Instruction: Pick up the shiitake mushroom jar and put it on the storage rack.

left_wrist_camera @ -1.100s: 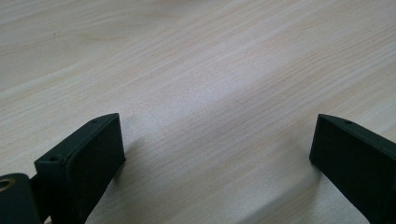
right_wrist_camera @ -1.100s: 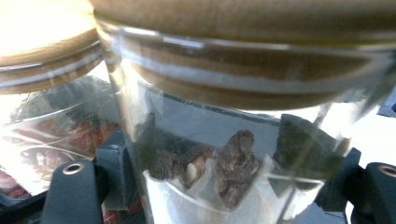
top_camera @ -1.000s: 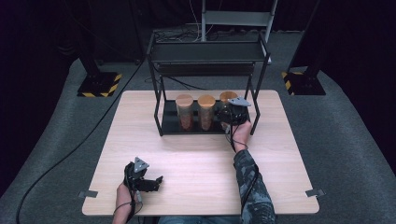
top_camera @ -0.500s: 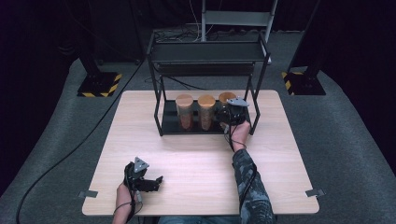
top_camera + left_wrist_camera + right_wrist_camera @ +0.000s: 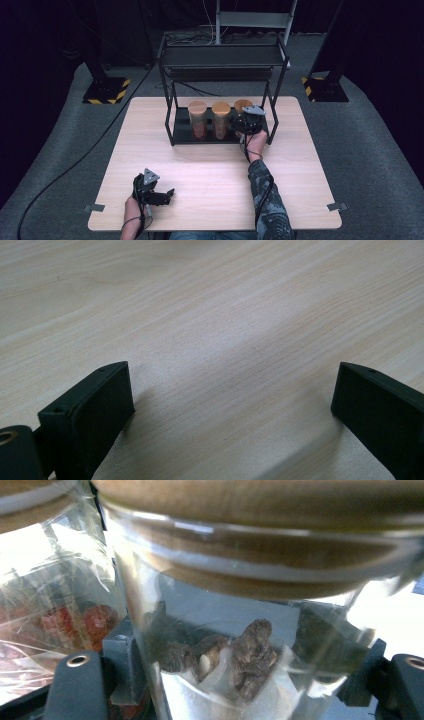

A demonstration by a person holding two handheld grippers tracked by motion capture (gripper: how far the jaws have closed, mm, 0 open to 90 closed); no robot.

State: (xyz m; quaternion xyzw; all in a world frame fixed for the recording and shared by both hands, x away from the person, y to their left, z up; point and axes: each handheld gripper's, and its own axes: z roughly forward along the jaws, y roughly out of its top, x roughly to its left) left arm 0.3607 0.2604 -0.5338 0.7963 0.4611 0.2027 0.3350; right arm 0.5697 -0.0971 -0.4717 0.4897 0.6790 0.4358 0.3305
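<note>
While the left tool (image 5: 159,194) rests low on the pale wooden desk (image 5: 210,170) near its front edge, its two black jaws stand spread wide, with bare wood grain between them in the left gripper view and nothing held. A grey three-cornered plate sits on top of it, and the person's left hand (image 5: 134,206) comes in from the bottom of the high view.

Farther back, at the middle of the desk, stands a black metal rack (image 5: 222,70) with an upper shelf and a low bottom shelf. On that bottom shelf three glass jars with wooden lids stand upright in a row, just beside one another. The left jar (image 5: 198,120) and the middle jar (image 5: 221,121) hold reddish-brown contents.

At the right end of the row, the right jar (image 5: 250,630) fills most of the right gripper view; it holds dark, wrinkled dried pieces under its wooden lid. The right tool (image 5: 248,123) has a jaw on either side of this jar's glass wall, closed around it. The person's right hand (image 5: 256,142), with a patterned sleeve (image 5: 267,197) behind it, reaches up to the rack.
</note>
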